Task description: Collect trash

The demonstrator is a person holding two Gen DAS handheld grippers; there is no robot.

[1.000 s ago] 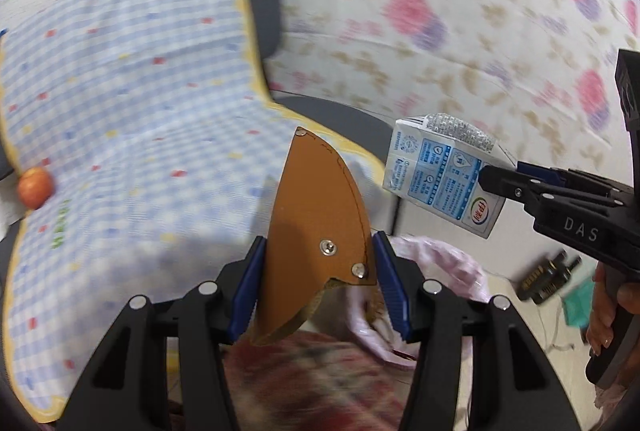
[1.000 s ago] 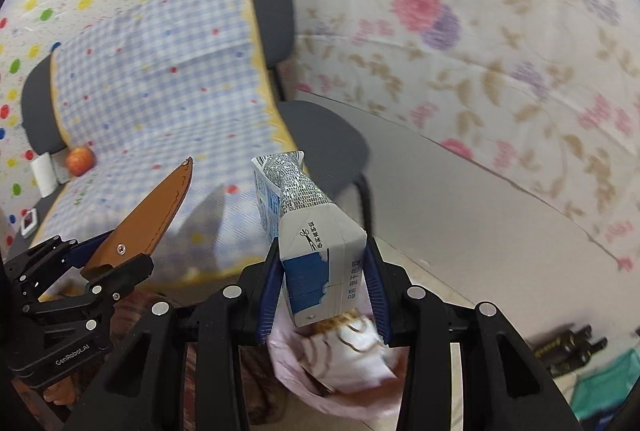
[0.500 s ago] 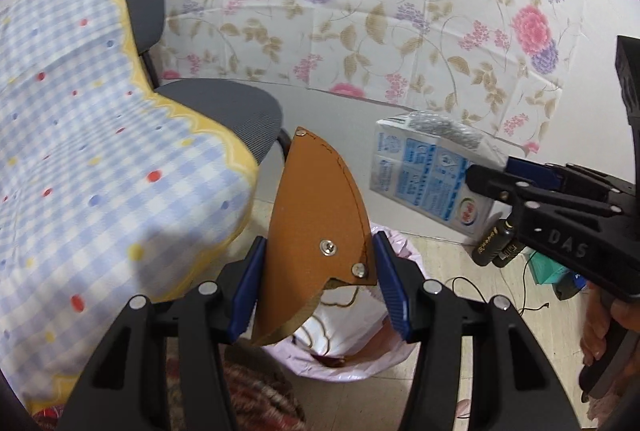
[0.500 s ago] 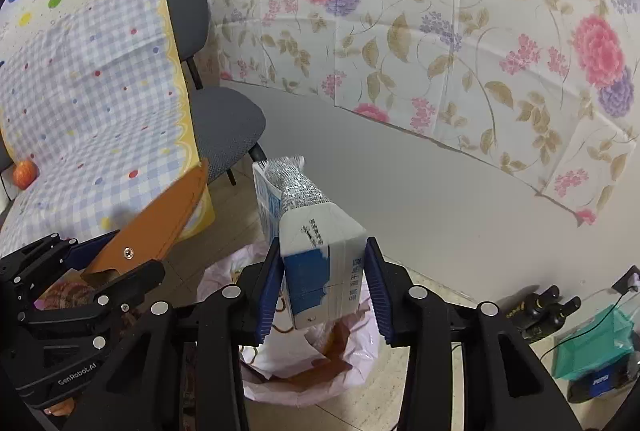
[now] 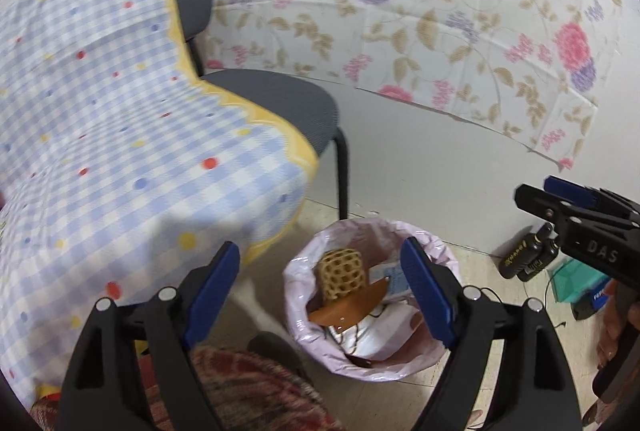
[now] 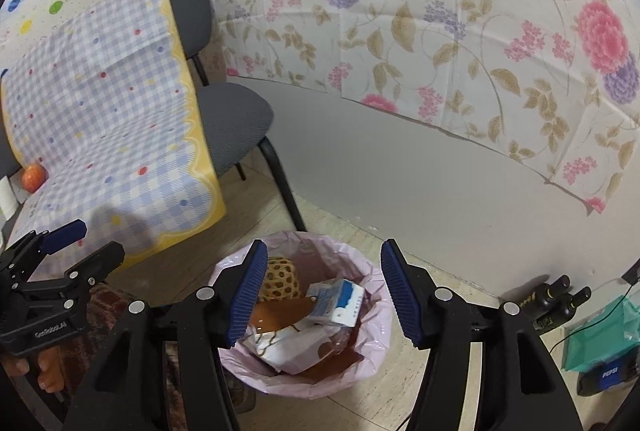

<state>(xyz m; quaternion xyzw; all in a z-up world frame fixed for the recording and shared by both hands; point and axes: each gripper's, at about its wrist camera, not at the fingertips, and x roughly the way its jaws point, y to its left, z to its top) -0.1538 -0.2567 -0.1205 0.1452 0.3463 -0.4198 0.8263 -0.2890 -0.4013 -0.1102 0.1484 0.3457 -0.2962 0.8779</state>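
A trash bin lined with a pink bag (image 5: 436, 243) (image 6: 376, 295) stands on the floor below both grippers. In it lie a brown leather piece (image 5: 348, 305) (image 6: 280, 313), a blue-and-white milk carton (image 6: 336, 301), a yellow foam net (image 5: 342, 273) (image 6: 282, 277) and white paper. My left gripper (image 5: 320, 287) is open and empty above the bin; it also shows in the right wrist view (image 6: 82, 243). My right gripper (image 6: 322, 291) is open and empty above the bin; it also shows at the right edge of the left wrist view (image 5: 560, 197).
A grey chair (image 5: 280, 99) (image 6: 232, 115) stands beside a table with a blue checked cloth (image 5: 100, 135) (image 6: 100, 119). An orange fruit (image 6: 33, 176) lies on the cloth. Dark bottles (image 6: 554, 301) and a green bag (image 6: 596, 343) stand by the wall at right.
Both grippers have opened. The brown leather piece has dropped from the left gripper and the milk carton from the right gripper into the bin.
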